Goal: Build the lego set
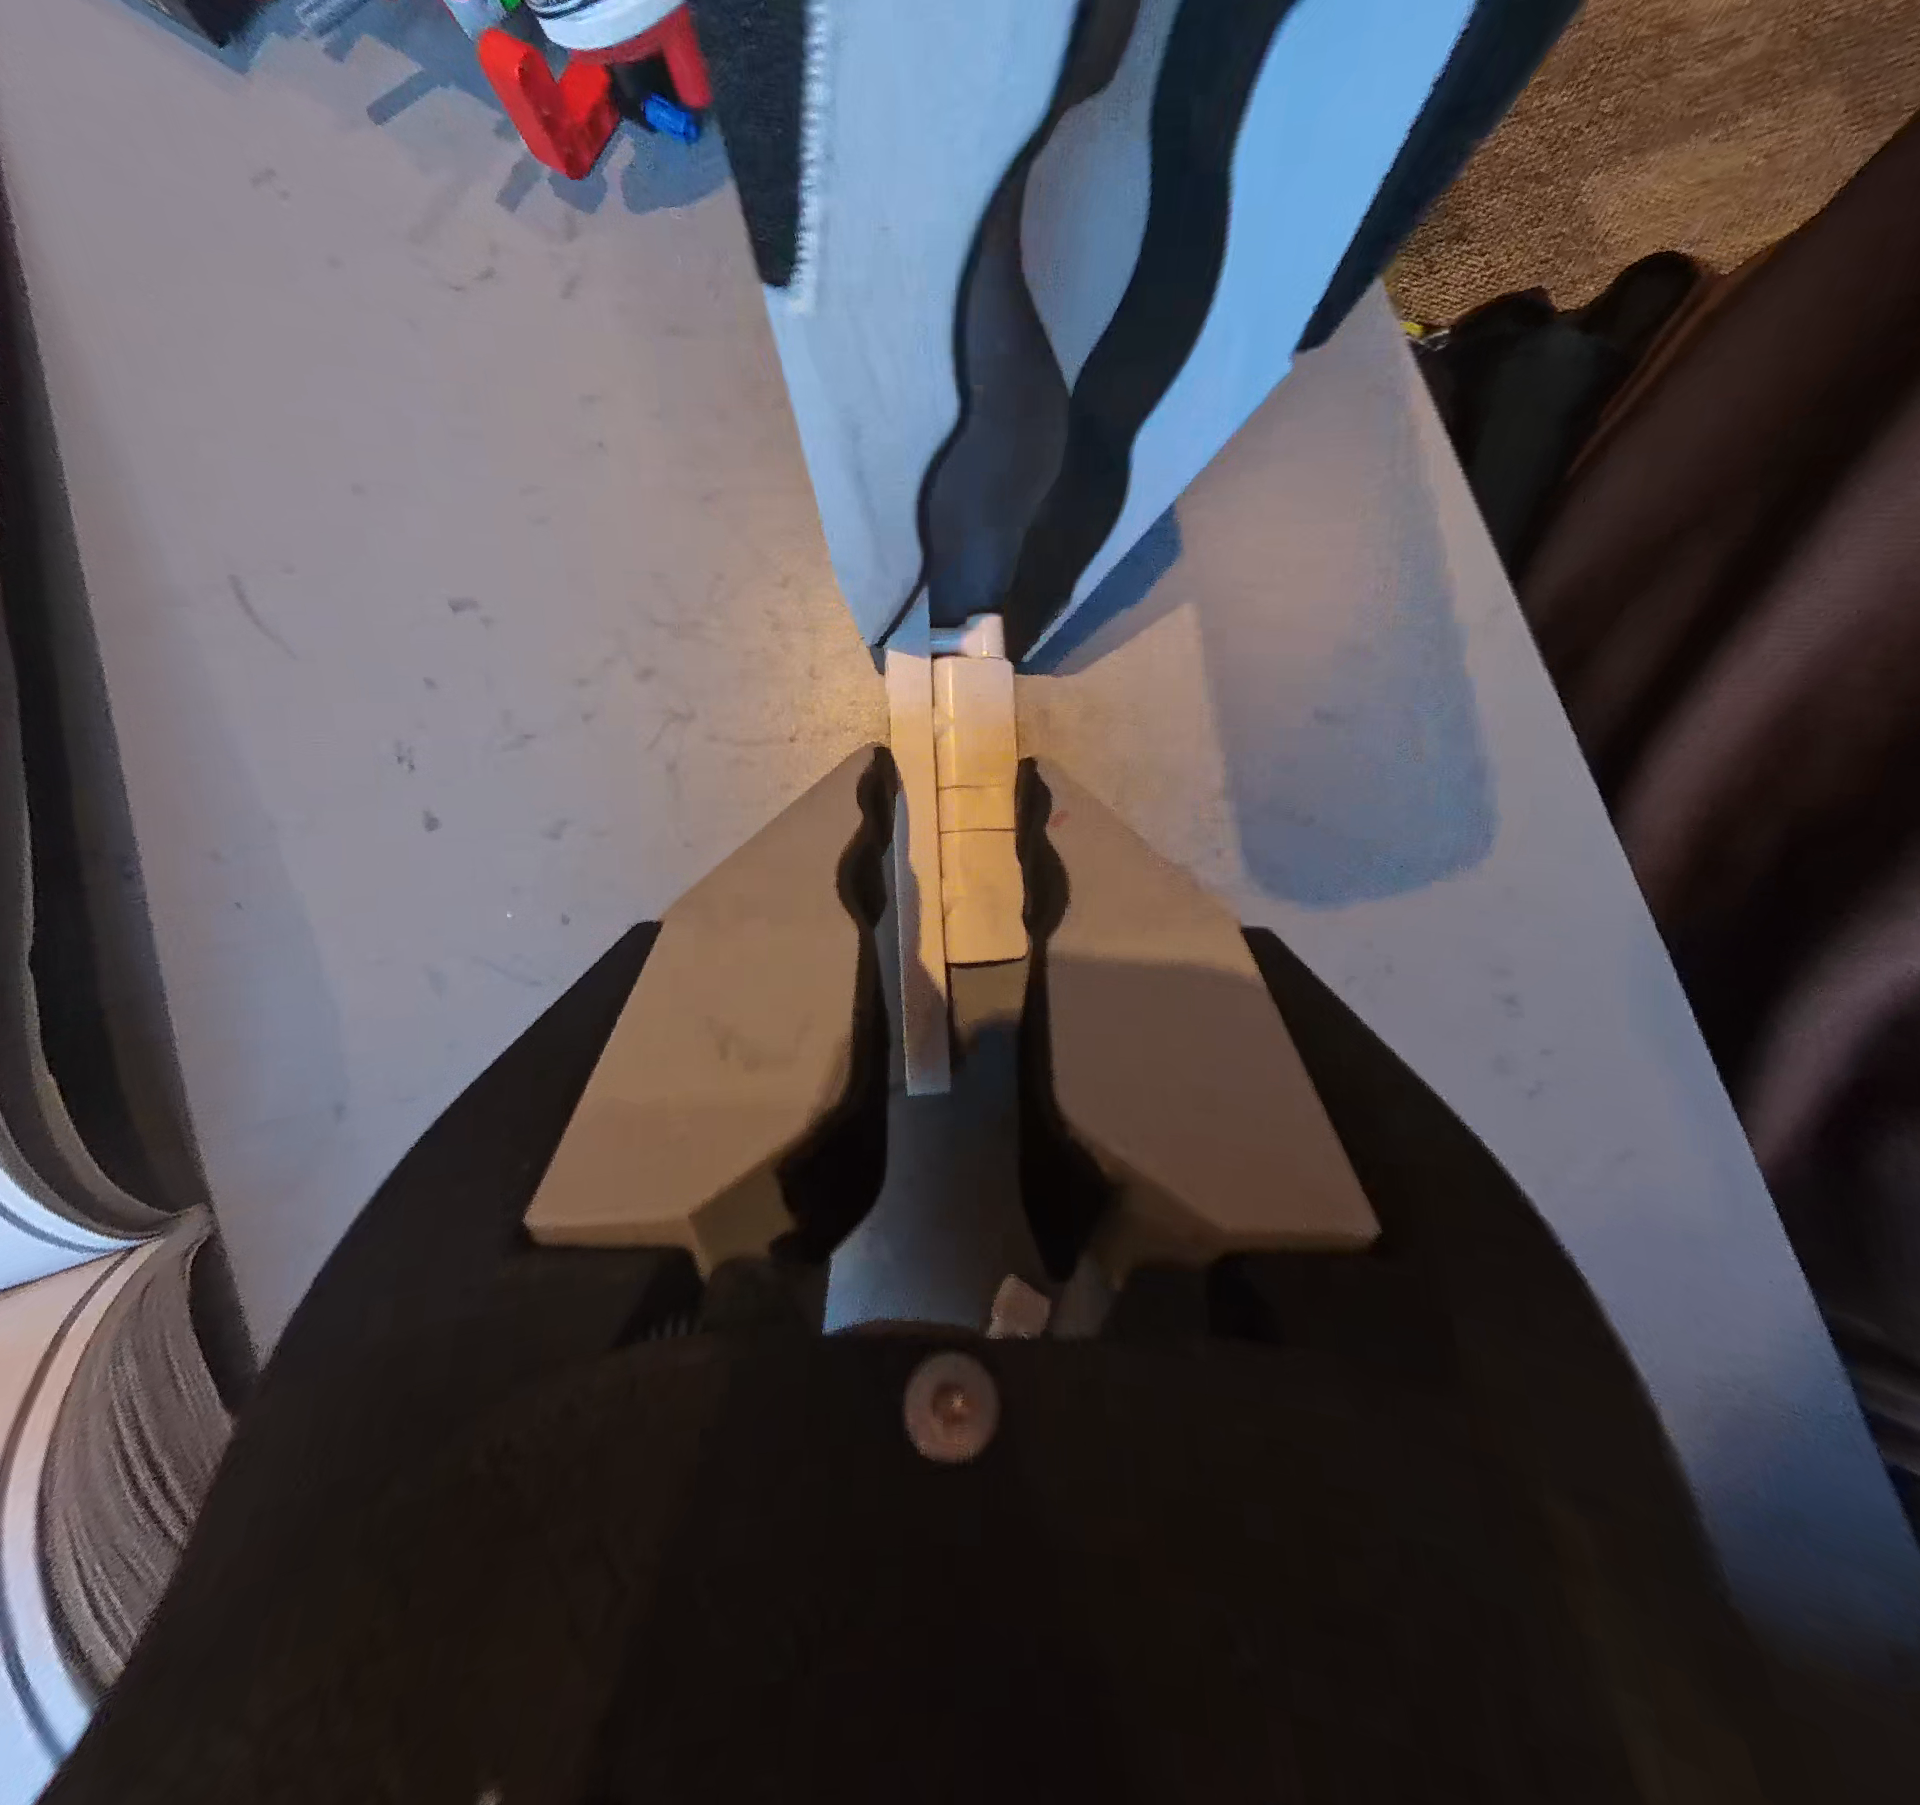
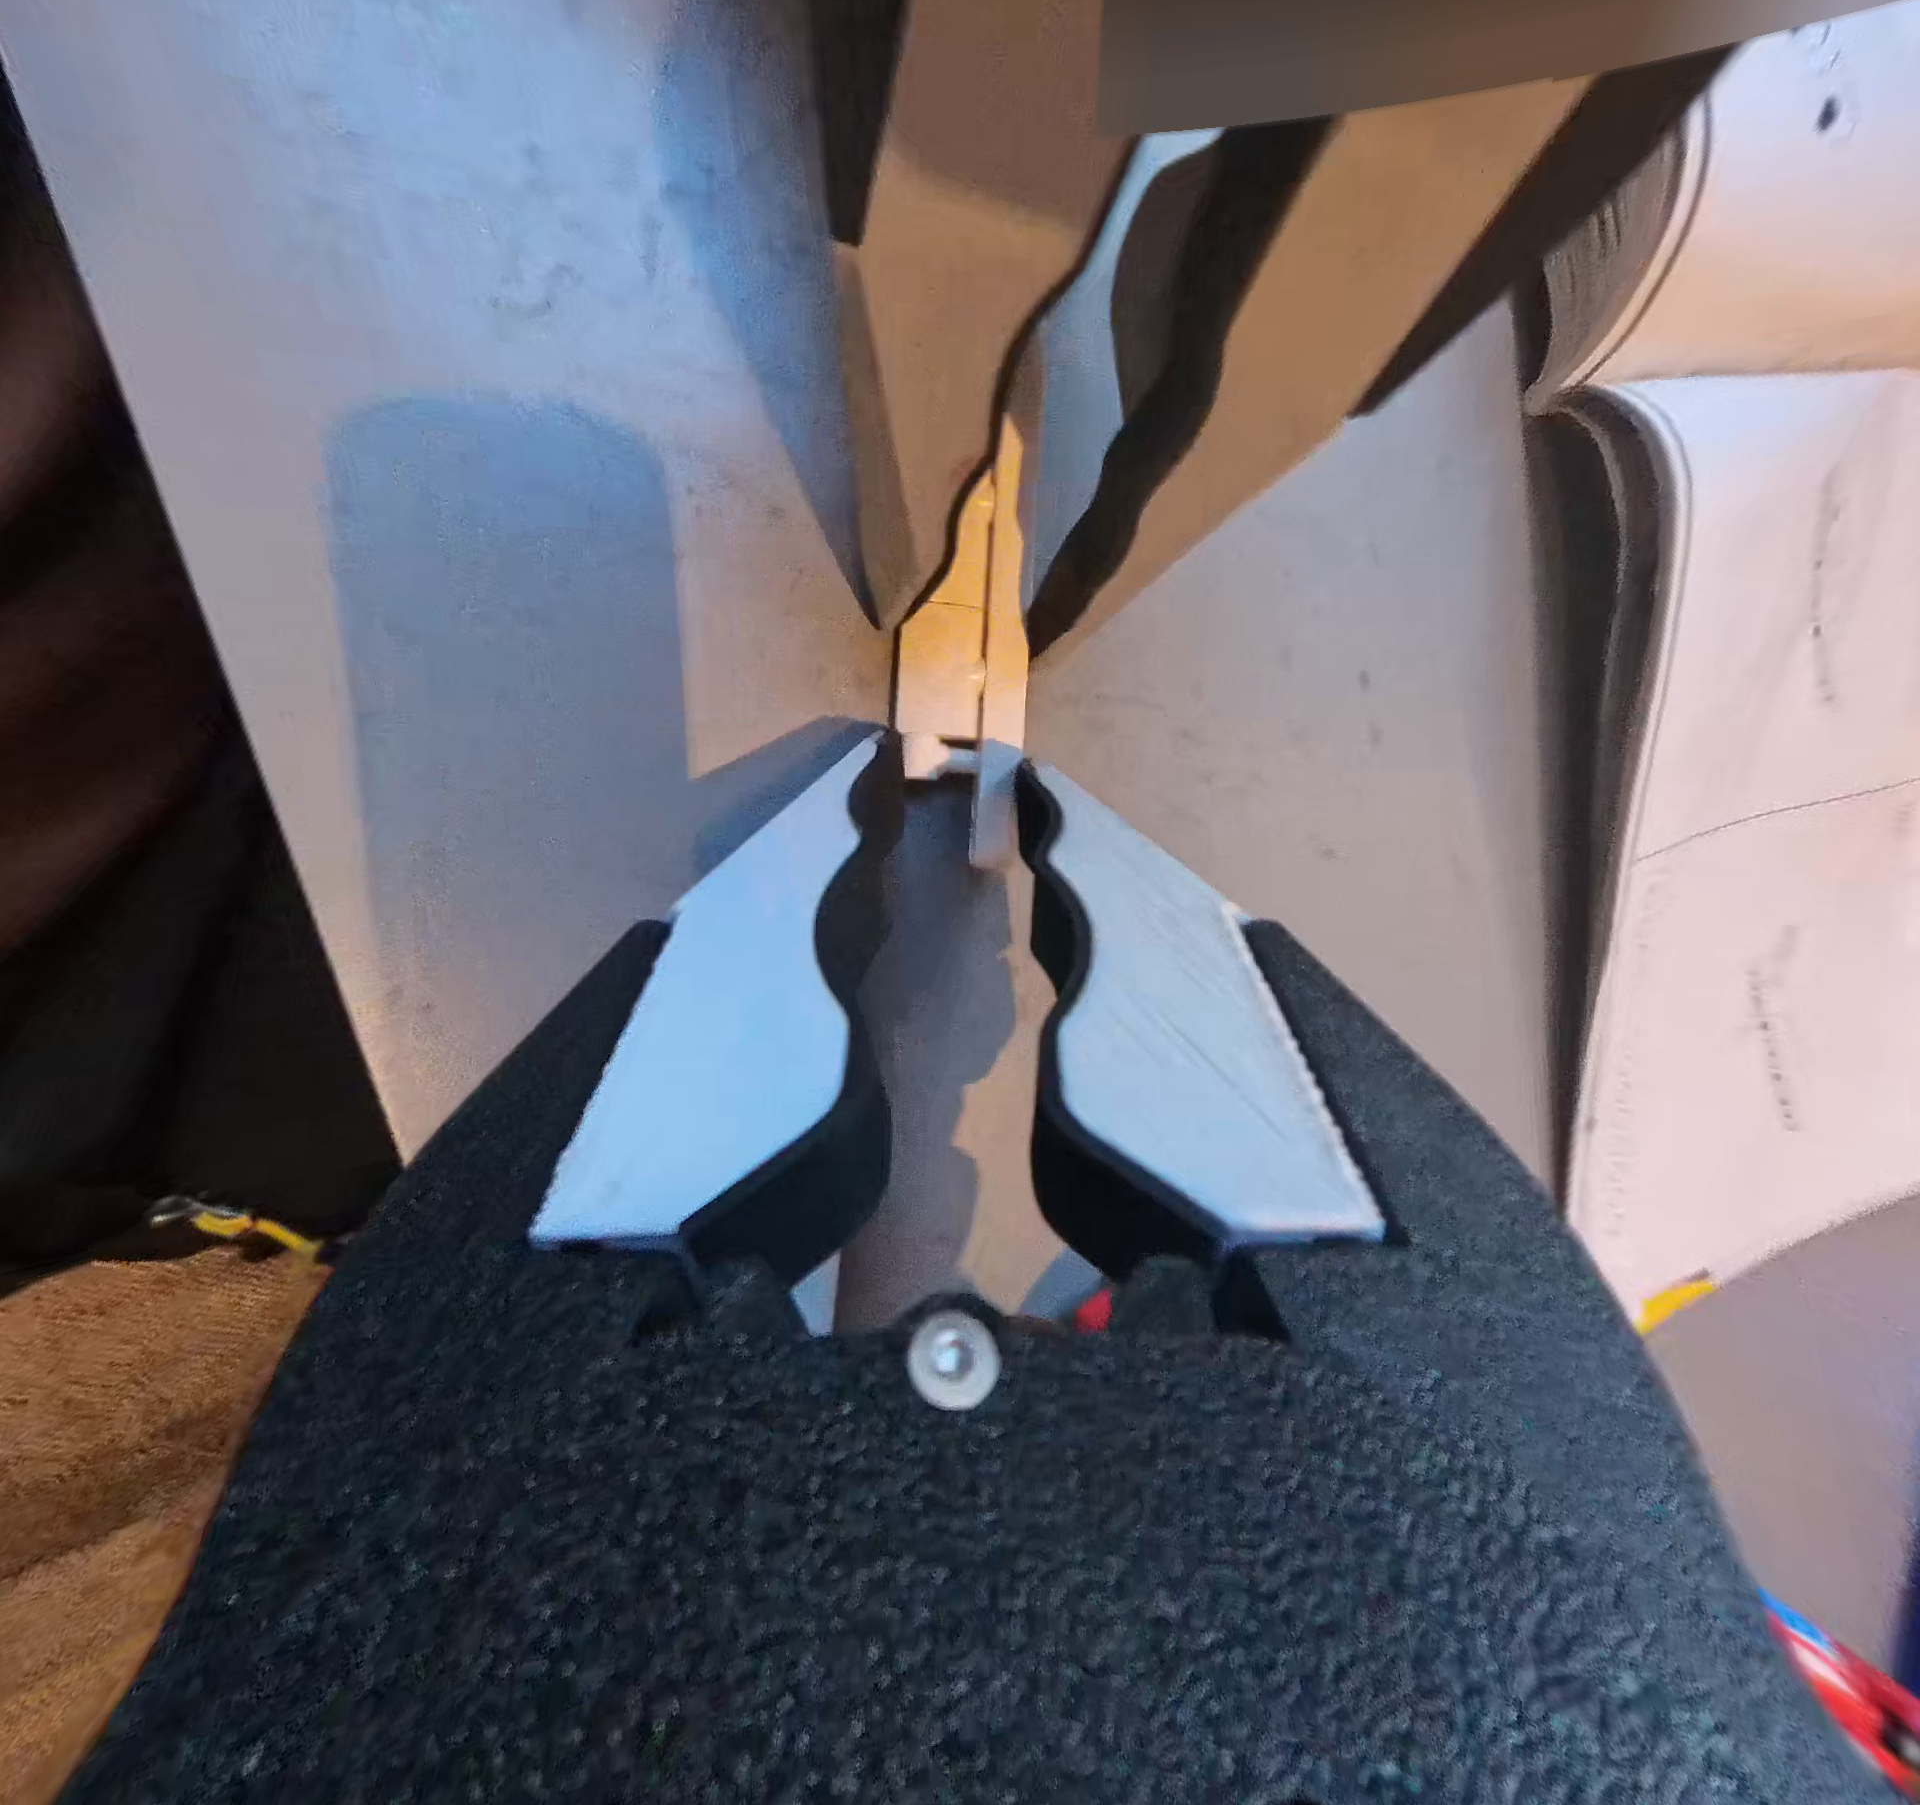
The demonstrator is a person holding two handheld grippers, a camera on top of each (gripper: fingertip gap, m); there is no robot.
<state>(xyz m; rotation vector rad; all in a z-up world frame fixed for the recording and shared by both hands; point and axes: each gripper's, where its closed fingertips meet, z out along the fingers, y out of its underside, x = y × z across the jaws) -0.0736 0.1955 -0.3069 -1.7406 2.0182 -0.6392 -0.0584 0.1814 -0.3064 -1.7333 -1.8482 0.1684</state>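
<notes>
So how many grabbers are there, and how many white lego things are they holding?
Grippers: 2, the left gripper and the right gripper
White lego assembly, pinched between them from both ends: 1
Total: 3
</notes>
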